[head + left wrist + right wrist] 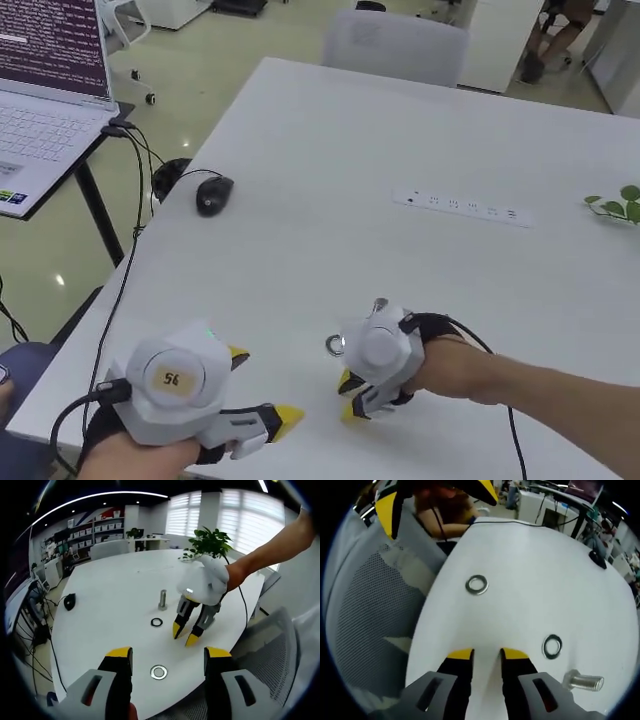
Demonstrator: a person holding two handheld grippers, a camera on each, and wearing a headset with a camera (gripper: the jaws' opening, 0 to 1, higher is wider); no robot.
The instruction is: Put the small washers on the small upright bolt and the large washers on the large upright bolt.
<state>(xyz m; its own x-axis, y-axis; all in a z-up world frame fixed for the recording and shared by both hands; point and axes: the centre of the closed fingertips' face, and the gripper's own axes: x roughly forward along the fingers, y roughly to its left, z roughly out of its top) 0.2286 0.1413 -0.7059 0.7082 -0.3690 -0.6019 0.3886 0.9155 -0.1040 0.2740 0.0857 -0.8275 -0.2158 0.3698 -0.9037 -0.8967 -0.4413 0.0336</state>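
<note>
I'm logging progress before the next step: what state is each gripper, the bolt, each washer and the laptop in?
left gripper: jaws wide open, empty.
right gripper: jaws a little apart, empty.
bolt: upright, no washer on it.
near washer: flat on the table, loose.
far washer: flat beside the bolt, loose.
laptop: lid open, screen lit.

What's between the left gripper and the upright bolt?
In the left gripper view, two washers: a silver washer by the left gripper, a darker washer nearer the bolt.
</note>
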